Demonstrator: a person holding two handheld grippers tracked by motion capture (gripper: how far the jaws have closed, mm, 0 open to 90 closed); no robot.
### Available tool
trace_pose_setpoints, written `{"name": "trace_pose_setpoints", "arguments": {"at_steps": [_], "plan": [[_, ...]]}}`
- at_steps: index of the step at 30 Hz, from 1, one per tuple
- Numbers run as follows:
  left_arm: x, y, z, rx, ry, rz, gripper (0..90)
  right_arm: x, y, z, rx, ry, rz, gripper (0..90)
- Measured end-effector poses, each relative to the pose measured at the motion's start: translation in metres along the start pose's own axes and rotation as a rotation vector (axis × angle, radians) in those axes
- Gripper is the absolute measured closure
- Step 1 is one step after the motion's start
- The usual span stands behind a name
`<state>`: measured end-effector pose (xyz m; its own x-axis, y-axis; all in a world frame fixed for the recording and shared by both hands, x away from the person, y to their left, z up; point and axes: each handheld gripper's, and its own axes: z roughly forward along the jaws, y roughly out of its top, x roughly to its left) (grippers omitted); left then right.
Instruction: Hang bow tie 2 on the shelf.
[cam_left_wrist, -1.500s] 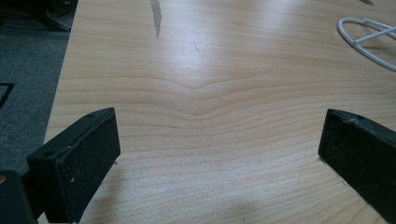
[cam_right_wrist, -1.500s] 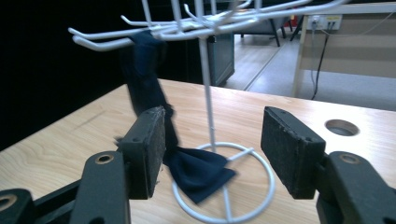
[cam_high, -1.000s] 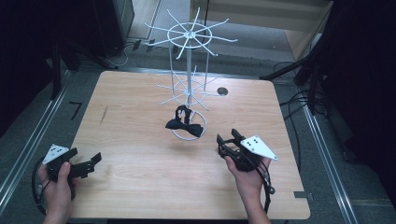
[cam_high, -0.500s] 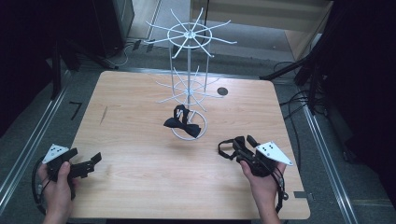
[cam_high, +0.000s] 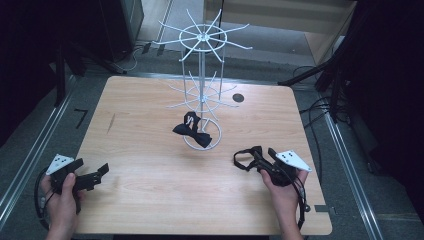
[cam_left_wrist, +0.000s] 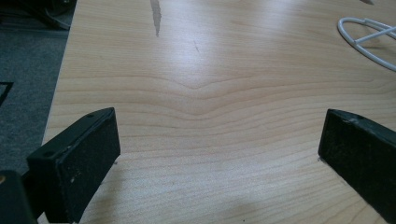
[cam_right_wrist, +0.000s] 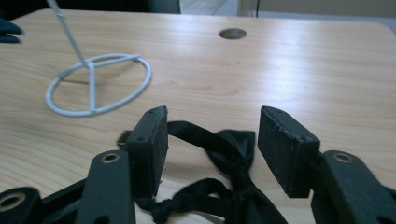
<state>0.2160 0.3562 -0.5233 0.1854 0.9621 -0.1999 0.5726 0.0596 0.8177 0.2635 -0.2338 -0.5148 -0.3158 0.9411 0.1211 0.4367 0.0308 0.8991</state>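
A white wire rack (cam_high: 201, 65) stands at the middle of the wooden table (cam_high: 150, 210). A black bow tie (cam_high: 192, 131) hangs on it low, over its base ring (cam_high: 215, 142). A second black bow tie (cam_right_wrist: 233, 158) lies flat on the table between the jaws of my right gripper (cam_right_wrist: 212, 149), which is open and does not pinch it. In the high view its strap (cam_high: 243, 159) loops out to the left of the right gripper (cam_high: 257, 161). My left gripper (cam_high: 100, 174) is at the near left corner, open (cam_left_wrist: 217, 135) over bare wood.
A round cable hole (cam_high: 238, 98) sits in the table behind the rack, also seen as the hole (cam_right_wrist: 232, 33) ahead of the right gripper. The rack's base ring (cam_right_wrist: 92, 88) lies ahead and left of the right jaws. Metal rails and cables run along the floor.
My right hand has drawn back a little toward the near right, and the second bow tie's strap now shows left of its jaws. The left gripper has stayed put.
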Motion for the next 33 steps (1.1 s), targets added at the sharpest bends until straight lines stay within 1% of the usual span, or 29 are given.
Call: {"name": "trace_pose_setpoints", "arguments": {"at_steps": [5, 8, 10, 11, 14, 15, 16, 17, 18, 20, 22, 24, 27, 30, 33], "plan": [[0.000, 0.000, 0.001, 0.002, 0.001, 0.005, 0.0, -0.010, -0.004, 0.007, 0.034, -0.018, 0.020, 44.5], [0.000, 0.000, 0.001, 0.004, 0.002, 0.006, 0.0, -0.016, -0.007, 0.012, 0.063, -0.028, 0.045, 45.2], [0.000, 0.000, 0.001, 0.003, 0.001, 0.006, 0.0, -0.019, -0.009, 0.016, 0.093, -0.038, 0.061, 45.6], [-0.001, 0.000, 0.001, 0.002, -0.001, 0.005, 0.0, -0.020, -0.010, 0.018, 0.101, -0.043, 0.055, 45.7], [-0.001, 0.000, 0.001, 0.002, -0.002, 0.005, 0.0, -0.023, -0.012, 0.022, 0.128, -0.045, 0.066, 46.2], [-0.001, 0.000, 0.001, 0.002, -0.002, 0.005, 0.0, -0.023, -0.013, 0.024, 0.133, -0.048, 0.062, 47.4], [-0.001, 0.000, 0.001, 0.002, -0.001, 0.005, 0.0, -0.023, -0.013, 0.025, 0.148, -0.047, 0.074, 51.2], [-0.001, 0.000, 0.001, 0.001, -0.002, 0.005, 0.0, -0.023, -0.014, 0.026, 0.155, -0.044, 0.077, 52.6], [-0.001, 0.000, 0.001, 0.001, -0.002, 0.005, 0.0, -0.023, -0.014, 0.027, 0.162, -0.043, 0.074, 54.6], [-0.001, 0.000, 0.001, 0.002, -0.002, 0.005, 0.0, -0.022, -0.016, 0.029, 0.183, -0.057, 0.063, 57.7], [-0.001, 0.000, 0.001, 0.003, -0.001, 0.005, 0.0, -0.021, -0.017, 0.031, 0.198, -0.050, 0.064, 60.4], [-0.001, 0.000, 0.001, 0.002, -0.002, 0.005, 0.0, -0.020, -0.018, 0.032, 0.209, -0.054, 0.061, 62.2], [-0.001, 0.000, 0.001, 0.002, -0.002, 0.005, 0.0, -0.018, -0.020, 0.034, 0.232, -0.053, 0.048, 65.9], [-0.001, 0.000, 0.001, 0.001, -0.001, 0.005, 0.0, -0.016, -0.020, 0.034, 0.236, -0.047, 0.045, 70.0], [-0.001, 0.000, 0.001, 0.001, -0.001, 0.005, 0.0, -0.013, -0.019, 0.034, 0.242, -0.057, 0.034, 73.3]]}}
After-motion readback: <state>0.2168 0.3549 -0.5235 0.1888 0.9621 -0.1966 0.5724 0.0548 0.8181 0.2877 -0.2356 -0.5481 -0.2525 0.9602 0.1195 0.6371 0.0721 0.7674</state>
